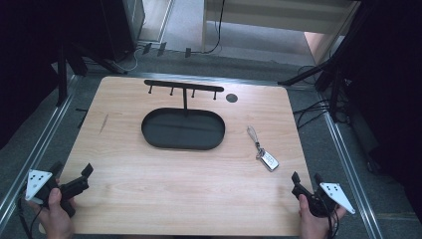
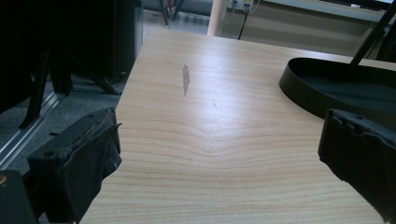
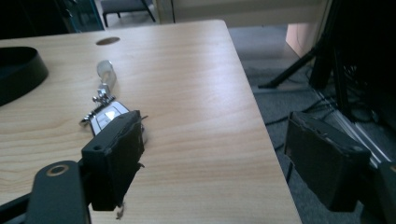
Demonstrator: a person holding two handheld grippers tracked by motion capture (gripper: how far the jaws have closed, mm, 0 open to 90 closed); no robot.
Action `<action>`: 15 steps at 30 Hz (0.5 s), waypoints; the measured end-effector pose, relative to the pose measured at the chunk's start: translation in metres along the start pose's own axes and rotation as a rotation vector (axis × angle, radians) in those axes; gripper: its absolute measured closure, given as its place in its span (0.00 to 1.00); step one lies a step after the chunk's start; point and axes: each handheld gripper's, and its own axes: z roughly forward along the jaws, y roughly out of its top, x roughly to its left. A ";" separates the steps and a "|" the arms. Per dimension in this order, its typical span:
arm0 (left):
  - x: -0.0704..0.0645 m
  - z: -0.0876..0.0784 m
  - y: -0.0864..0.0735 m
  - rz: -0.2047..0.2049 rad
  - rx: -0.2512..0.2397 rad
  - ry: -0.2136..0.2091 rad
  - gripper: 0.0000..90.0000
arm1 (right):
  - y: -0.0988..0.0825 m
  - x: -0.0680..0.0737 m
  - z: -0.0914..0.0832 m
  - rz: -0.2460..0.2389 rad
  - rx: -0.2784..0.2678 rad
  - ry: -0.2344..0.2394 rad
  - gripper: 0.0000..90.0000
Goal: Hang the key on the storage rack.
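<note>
A key fob on a strap (image 1: pixel 263 151) is lying flat on the wooden desk (image 1: pixel 189 194), right of the black oval tray (image 1: pixel 182 129) with its hook rail (image 1: pixel 183 85), and just ahead of the right claw (image 1: pixel 304 179). The right claw is being held released with nothing between its jaws, low at the desk's near right corner; in the right gripper view the fob (image 3: pixel 108 112) is sitting partly behind one jaw. The left claw (image 1: pixel 73 179) is likewise being held released and empty at the near left corner, with bare wood ahead of it in the left gripper view.

The reach for the fob is probably being prepared. A good grasp is likely being served by squaring the jaws across the fob's body, or its metal ring, and by lowering until the pads are flanking it before closing. Plenty of bare desk is lying between fob and tray, so room is being left for a sideways approach; the right edge of the desk is close, and the fob should not be nudged towards it
</note>
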 end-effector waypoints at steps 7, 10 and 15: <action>0.000 0.000 0.000 -0.003 0.004 -0.007 0.00 | 0.001 0.005 0.002 -0.055 0.026 -0.079 0.34; 0.000 0.000 0.000 0.001 0.005 -0.005 0.00 | 0.004 0.003 0.003 -0.033 0.045 -0.048 0.35; -0.001 0.002 0.001 0.006 0.008 -0.005 0.00 | 0.021 0.003 0.007 -0.072 0.069 -0.001 0.36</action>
